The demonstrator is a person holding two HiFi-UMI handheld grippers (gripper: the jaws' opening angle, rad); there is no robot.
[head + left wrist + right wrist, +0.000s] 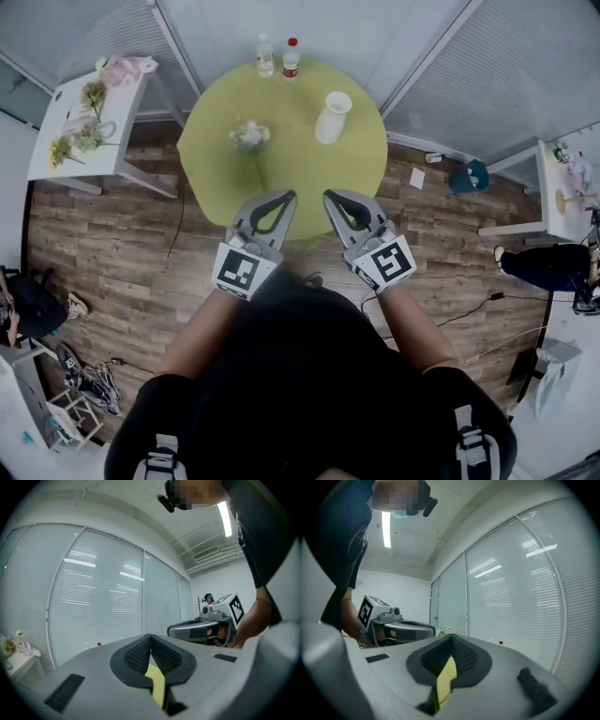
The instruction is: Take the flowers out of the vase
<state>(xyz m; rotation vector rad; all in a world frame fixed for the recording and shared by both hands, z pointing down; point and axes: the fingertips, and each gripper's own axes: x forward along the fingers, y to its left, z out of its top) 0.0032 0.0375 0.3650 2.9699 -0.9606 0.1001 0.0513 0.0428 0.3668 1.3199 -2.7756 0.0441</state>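
Below frame centre, the left gripper [288, 195] and right gripper [330, 195] were closed, empty; the flowers [249, 136] looked light, fragile, best pinched by the stem.

Office-like room, glazed partition walls [93, 597] with closed white blinds, wood-plank floor [112, 244], ceiling strip light [227, 520], air vent [206, 553], round green table [309, 178] at twelve o'clock, white side table [117, 117] at ten o'clock, loose cable [466, 311] at four o'clock.
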